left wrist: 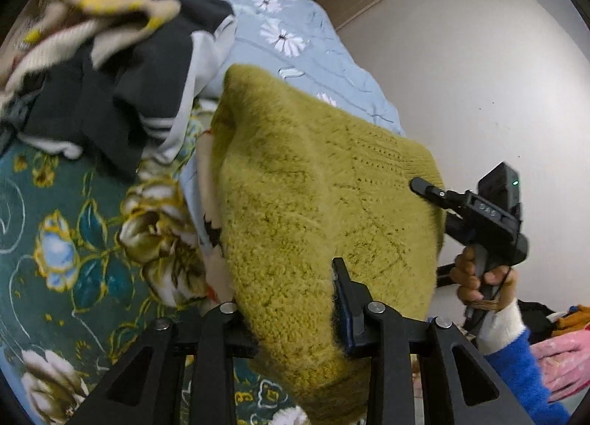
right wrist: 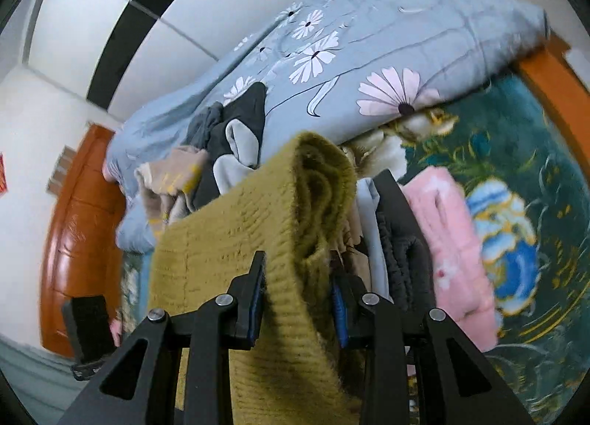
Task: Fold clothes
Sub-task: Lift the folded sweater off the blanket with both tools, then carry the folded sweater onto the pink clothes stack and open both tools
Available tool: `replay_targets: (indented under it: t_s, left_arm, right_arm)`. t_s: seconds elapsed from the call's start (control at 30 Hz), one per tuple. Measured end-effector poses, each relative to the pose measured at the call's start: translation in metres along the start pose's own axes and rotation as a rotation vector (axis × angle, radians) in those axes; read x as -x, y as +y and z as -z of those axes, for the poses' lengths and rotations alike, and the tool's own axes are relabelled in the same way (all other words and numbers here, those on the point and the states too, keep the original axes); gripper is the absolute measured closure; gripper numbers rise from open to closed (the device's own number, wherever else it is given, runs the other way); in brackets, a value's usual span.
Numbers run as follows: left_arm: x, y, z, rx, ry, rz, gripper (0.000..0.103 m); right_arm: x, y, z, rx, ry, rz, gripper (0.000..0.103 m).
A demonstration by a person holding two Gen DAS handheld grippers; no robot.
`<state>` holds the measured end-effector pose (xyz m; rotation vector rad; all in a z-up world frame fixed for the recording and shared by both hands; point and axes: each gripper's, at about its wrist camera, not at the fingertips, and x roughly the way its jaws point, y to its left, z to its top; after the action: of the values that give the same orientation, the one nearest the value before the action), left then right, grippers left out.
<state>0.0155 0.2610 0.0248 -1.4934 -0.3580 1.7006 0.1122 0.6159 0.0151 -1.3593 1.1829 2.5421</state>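
An olive-green knit sweater [left wrist: 317,203] hangs lifted above the bed, held at two places. My left gripper [left wrist: 291,307] is shut on its lower edge; one finger [left wrist: 344,296] shows, the other is buried under the knit. My right gripper [left wrist: 429,190], held by a hand [left wrist: 479,277] in a blue sleeve, grips the sweater's far edge. In the right wrist view the sweater [right wrist: 258,211] runs folded between my right gripper's [right wrist: 298,299] fingers, which are shut on it.
A pile of black, beige and white clothes [left wrist: 121,67] lies on the bed against a blue daisy quilt [right wrist: 387,41]. Folded dark grey [right wrist: 402,255] and pink garments [right wrist: 450,233] rest on the teal floral blanket [left wrist: 55,240]. The orange headboard [right wrist: 77,225] stands at left.
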Motion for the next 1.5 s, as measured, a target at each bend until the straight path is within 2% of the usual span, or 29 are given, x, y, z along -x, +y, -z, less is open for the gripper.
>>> replay_targets:
  t_s: [0.07,0.17,0.27,0.37,0.5,0.57,0.67,0.8,0.93,1.03,1.2,1.3,1.37,1.4,1.5]
  left_arm:
    - [0.004,0.002,0.0,-0.001,0.021,0.002,0.057]
    - [0.015,0.0,-0.002,-0.034,0.034,-0.034,0.048]
    - [0.035,-0.013,-0.005,-0.105,-0.033,-0.109,0.042]
    - [0.051,-0.041,-0.01,-0.212,-0.136,-0.215,0.042]
    - [0.044,-0.072,-0.005,-0.354,-0.188,-0.215,0.039]
    - [0.028,-0.076,0.002,-0.397,-0.17,-0.247,0.039]
    - [-0.001,-0.062,0.006,-0.355,-0.097,-0.256,0.039]
    - [-0.027,-0.045,0.015,-0.281,-0.025,-0.268,0.039]
    - [-0.04,-0.04,0.018,-0.274,-0.015,-0.317,0.038]
    - [-0.044,-0.039,0.019,-0.268,-0.014,-0.329,0.038]
    - [-0.035,-0.039,0.021,-0.25,-0.064,-0.318,0.038]
    - [-0.023,-0.04,0.027,-0.241,-0.092,-0.313,0.038]
    - [-0.016,-0.039,0.033,-0.237,-0.113,-0.304,0.036]
    - [-0.012,-0.037,0.037,-0.231,-0.123,-0.295,0.032]
    - [-0.003,-0.032,0.049,-0.211,-0.157,-0.262,0.026]
  right_arm:
    - [0.004,-0.001,0.0,-0.004,-0.003,-0.006,0.066]
    - [0.018,0.011,0.0,0.045,-0.013,0.052,0.062]
    - [0.04,0.027,0.001,0.103,-0.066,0.132,0.057]
    - [0.056,0.057,0.011,0.199,-0.137,0.223,0.056]
    - [0.035,0.091,0.036,0.339,-0.084,0.189,0.055]
    - [0.017,0.095,0.047,0.391,-0.036,0.199,0.055]
    - [-0.001,0.072,0.05,0.341,-0.014,0.242,0.055]
    - [-0.013,0.046,0.05,0.294,-0.03,0.212,0.055]
    - [-0.014,0.037,0.054,0.284,-0.058,0.145,0.055]
    - [-0.018,0.041,0.059,0.328,-0.073,0.165,0.055]
    - [-0.019,0.052,0.066,0.37,-0.091,0.236,0.054]
    - [-0.013,0.066,0.069,0.363,-0.121,0.24,0.041]
    - [-0.007,0.077,0.074,0.362,-0.157,0.244,0.027]
    - [-0.005,0.08,0.078,0.355,-0.167,0.241,0.019]
    - [0.003,0.089,0.092,0.331,-0.196,0.228,0.014]
